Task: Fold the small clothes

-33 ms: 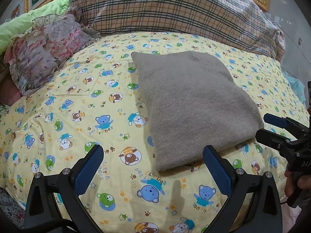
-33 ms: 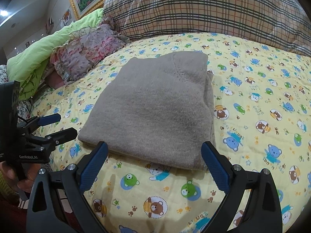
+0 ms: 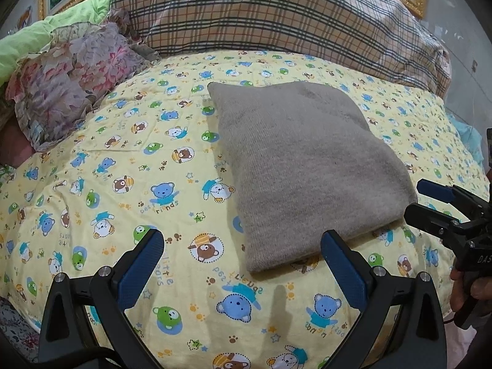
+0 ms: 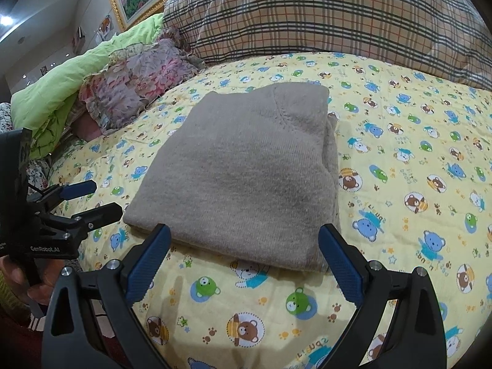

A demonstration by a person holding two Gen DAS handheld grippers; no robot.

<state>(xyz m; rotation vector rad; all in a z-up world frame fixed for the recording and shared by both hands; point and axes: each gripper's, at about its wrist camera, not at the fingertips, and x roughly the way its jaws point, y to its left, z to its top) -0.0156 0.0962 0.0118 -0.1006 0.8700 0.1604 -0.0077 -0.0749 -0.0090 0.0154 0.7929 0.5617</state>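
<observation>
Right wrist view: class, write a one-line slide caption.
Folded grey knit sweater on a bear-print sheet, both open grippers nearby.

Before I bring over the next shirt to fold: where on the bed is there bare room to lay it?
The bear-print sheet is bare between the folded grey sweater and the floral cushion, and again on the sweater's other side. The head end is crowded by the plaid pillow. Both tongs, left and right, hang open at the near edge.

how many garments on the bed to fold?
1. A grey knit sweater, already folded into a compact rectangle, lies mid-bed on the bear-print sheet, just beyond both open tools. The floral fabric by the pillows looks like bedding; anything under it is hidden.
</observation>
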